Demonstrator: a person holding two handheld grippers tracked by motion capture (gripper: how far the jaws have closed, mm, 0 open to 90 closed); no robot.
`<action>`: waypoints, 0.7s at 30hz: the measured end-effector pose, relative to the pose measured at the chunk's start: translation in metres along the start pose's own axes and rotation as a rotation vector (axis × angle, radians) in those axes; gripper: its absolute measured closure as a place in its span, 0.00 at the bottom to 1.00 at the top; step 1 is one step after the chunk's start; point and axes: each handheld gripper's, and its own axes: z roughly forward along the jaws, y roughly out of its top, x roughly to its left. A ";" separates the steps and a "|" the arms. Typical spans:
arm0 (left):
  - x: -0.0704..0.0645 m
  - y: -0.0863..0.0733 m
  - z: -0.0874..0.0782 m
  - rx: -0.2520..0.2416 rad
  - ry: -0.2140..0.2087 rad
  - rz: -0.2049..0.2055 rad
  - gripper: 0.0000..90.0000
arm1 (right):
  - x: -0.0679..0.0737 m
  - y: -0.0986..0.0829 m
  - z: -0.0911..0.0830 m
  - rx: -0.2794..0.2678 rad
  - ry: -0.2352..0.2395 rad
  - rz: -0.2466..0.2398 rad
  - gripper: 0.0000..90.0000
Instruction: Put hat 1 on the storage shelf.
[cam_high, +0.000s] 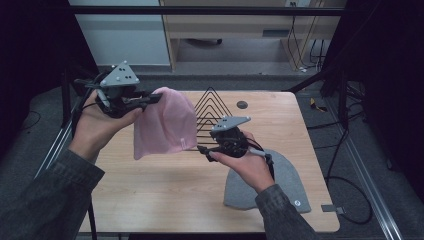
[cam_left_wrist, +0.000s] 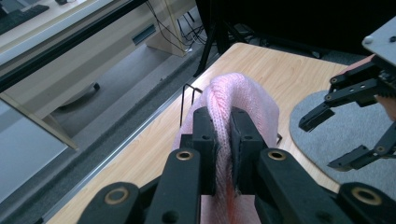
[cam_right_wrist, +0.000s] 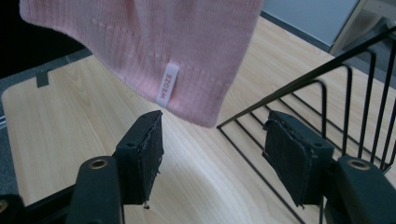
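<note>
high view: the left gripper (cam_high: 152, 98), held above the far left part of the table (cam_high: 165, 200), pinches the top of a pink knit hat (cam_high: 162, 125), which hangs free in the air with its open hem downward. the right gripper (cam_high: 206, 151) sits just beside the hat's lower right corner, near the middle of the table, without touching it. a black wire rack (cam_high: 210, 107) stands on the table behind the right gripper, toward the far side; nothing lies between its triangular dividers. a grey hat (cam_high: 285, 182) lies flat on the near right part of the table, partly under the right hand (cam_high: 247, 165).

left gripper view: the left gripper (cam_left_wrist: 223, 144) has its jaws closed tight on a fold of the pink knit hat (cam_left_wrist: 233, 100), the knit squeezed between the pads. the right gripper (cam_left_wrist: 334, 140) shows at the right, its jaws apart, over the grey hat (cam_left_wrist: 317, 140).

right gripper view: the right gripper (cam_right_wrist: 212, 154) has its jaws spread wide with nothing between them. the hem of the pink knit hat (cam_right_wrist: 154, 42), bearing a small white label (cam_right_wrist: 167, 85), hangs just above and beyond the jaws. the black wire rack (cam_right_wrist: 327, 98) stands at the right.
</note>
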 end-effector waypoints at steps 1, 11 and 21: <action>0.003 0.005 0.002 -0.003 -0.003 0.002 0.91 | -0.005 0.007 0.001 0.000 0.009 -0.004 0.42; 0.016 0.027 0.016 -0.030 -0.003 0.022 0.91 | -0.034 0.040 0.007 -0.018 0.024 0.010 0.43; 0.032 0.038 0.025 -0.068 -0.029 -0.010 0.91 | -0.064 0.057 0.016 -0.033 0.057 0.045 0.46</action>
